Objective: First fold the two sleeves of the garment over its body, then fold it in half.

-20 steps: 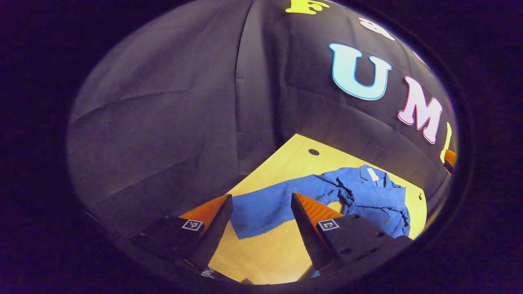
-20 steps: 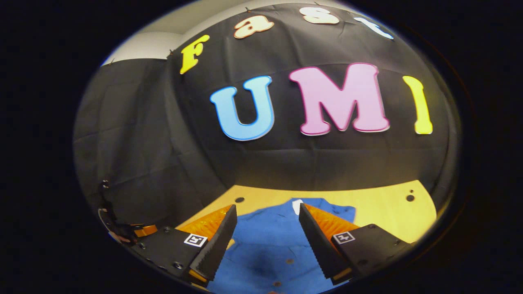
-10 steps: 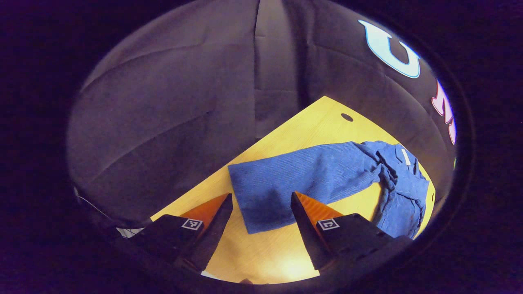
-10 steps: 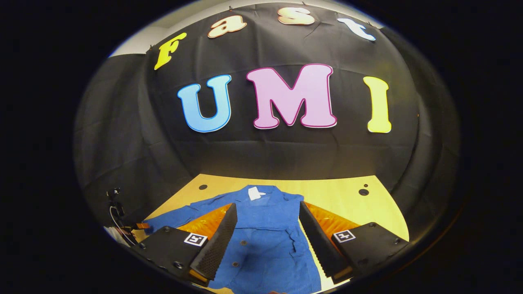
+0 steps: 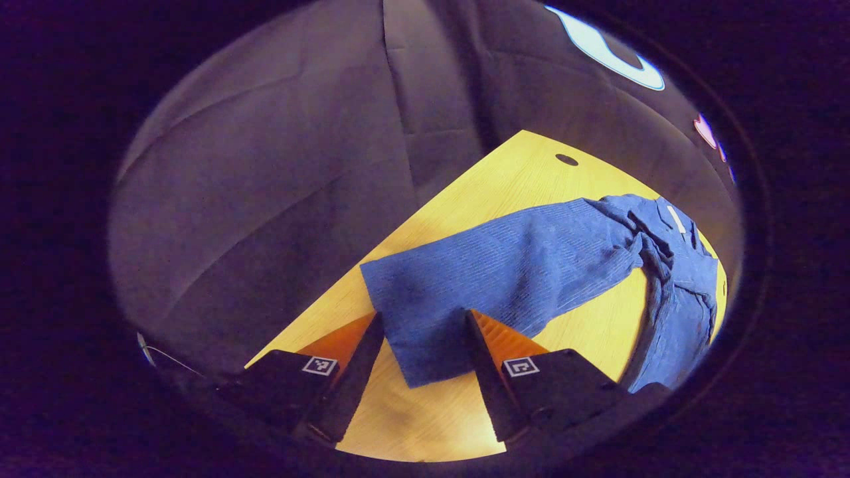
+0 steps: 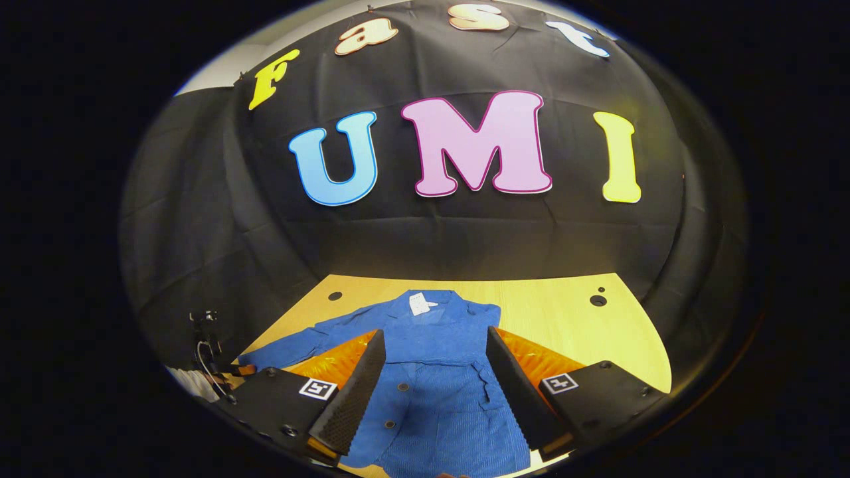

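Note:
A blue buttoned shirt point(image 6: 438, 372) with a white neck label lies face up on the yellow wooden table point(image 6: 571, 325). Its one long sleeve point(image 5: 505, 272) stretches flat toward the table's edge, the cuff end nearest me. My left gripper point(image 5: 422, 318) is open, its fingers straddling the cuff from above, not pressing on it. In the right gripper view my right gripper point(image 6: 435, 332) hangs open above the shirt's front, with the button row between its fingers. The shirt's body point(image 5: 677, 292) shows bunched at the far right of the left gripper view.
Black cloth walls close in the table on the far side and the left. Round holes point(image 5: 566, 159) point(image 6: 597, 300) mark the table's far corners. A hand with the other gripper point(image 6: 212, 372) shows at the lower left of the right gripper view.
My left gripper has dropped and moved in over the sleeve's cuff, which now lies between its fingers. My right gripper has pulled back, so more of the shirt shows.

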